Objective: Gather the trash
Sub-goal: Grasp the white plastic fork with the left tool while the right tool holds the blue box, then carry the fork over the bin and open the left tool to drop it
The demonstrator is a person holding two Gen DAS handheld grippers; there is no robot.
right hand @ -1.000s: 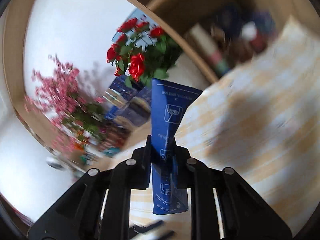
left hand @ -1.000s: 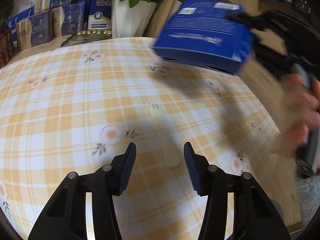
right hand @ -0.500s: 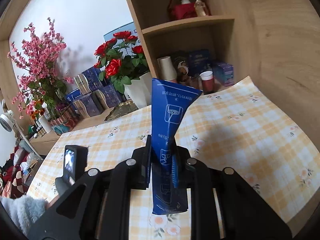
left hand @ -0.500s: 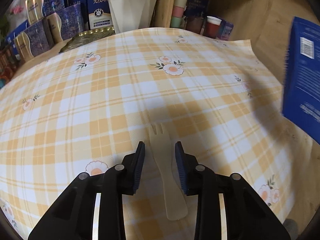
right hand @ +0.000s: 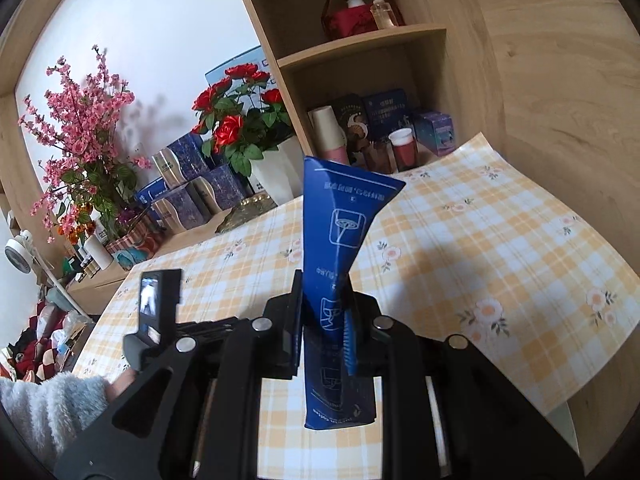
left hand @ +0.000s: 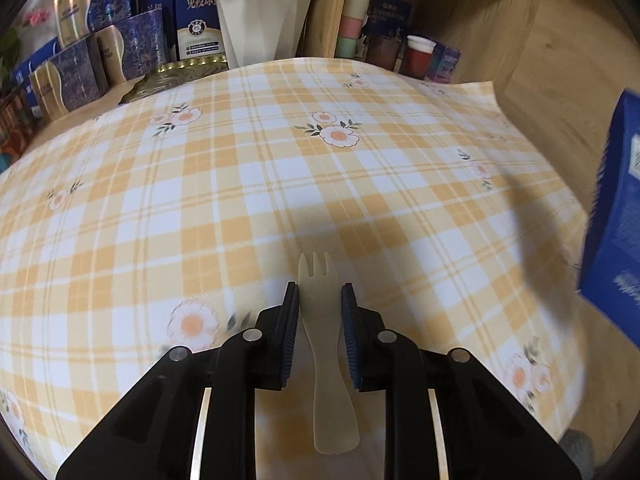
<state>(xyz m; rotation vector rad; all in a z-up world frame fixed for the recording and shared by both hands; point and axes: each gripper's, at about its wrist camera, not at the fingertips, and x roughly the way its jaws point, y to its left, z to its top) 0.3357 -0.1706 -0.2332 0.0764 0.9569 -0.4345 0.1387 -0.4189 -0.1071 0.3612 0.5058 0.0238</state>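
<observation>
The left tool (left hand: 319,294) points down at the desk (left hand: 240,200), and its jaws have just been closing around a pale fork (left hand: 324,344) that lies flat on the checked cloth. The fork's tines reach just past the fingertips, its handle runs back between the arms of the tool, and the blue pads stand narrow, right at the fork's edges; whether they already press on it cannot be told.

The right tool (right hand: 322,280) is clamped on a flat blue box (right hand: 340,240), which stands up on edge between the pads, above the desk (right hand: 500,240). The box sticks out well past the fingertips, and its back end hangs behind the jaws. In the left view the same box (left hand: 616,240) shows at the right edge, off the cloth, well apart from the fork.

The left tool also shows at the lower left of the right view, with a grey fleecy sleeve (right hand: 48,404) behind it.

At the far edge of the desk stand a white vase (left hand: 260,20) with red roses and a row of dark blue cartons (left hand: 132,40). A shelf (right hand: 360,44) to their right holds cups and small boxes.
</observation>
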